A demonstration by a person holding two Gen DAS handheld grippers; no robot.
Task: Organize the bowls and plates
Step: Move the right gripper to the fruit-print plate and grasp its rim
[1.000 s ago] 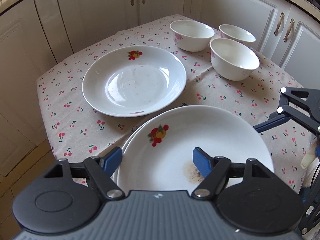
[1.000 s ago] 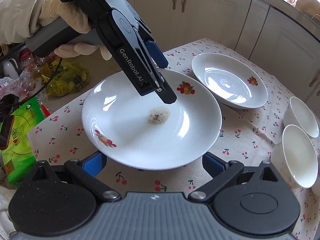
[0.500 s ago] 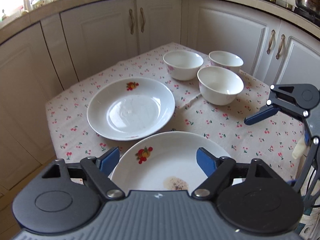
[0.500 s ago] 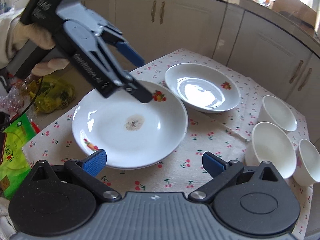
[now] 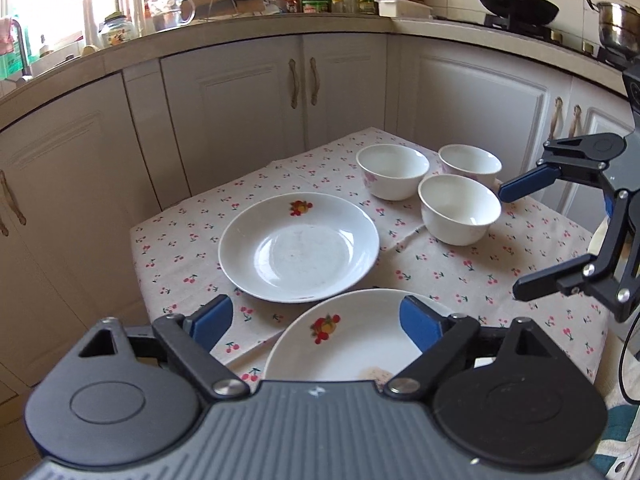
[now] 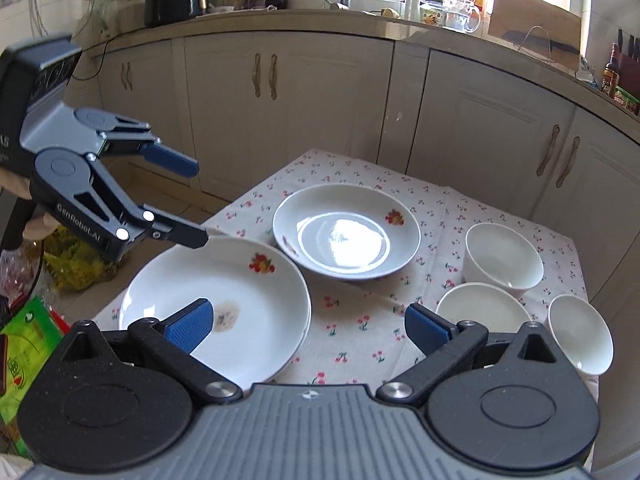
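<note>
On the cherry-print table (image 5: 460, 276) sit two plates and three bowls, all ahead of both tongs; left tongs (image 5: 316, 320) just widened, right tongs (image 6: 308, 326) agape, both empty.

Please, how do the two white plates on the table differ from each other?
The near plate carries a brownish stain in its middle, while the far plate looks clean and reflects bright light. The near plate seems to lie on top of another plate, since a second rim shows under its edge; the far plate sits alone on the tablecloth. The near plate lies by the table's front edge, the far plate closer to the bowls. Both are white, round, with a fruit print.
</note>
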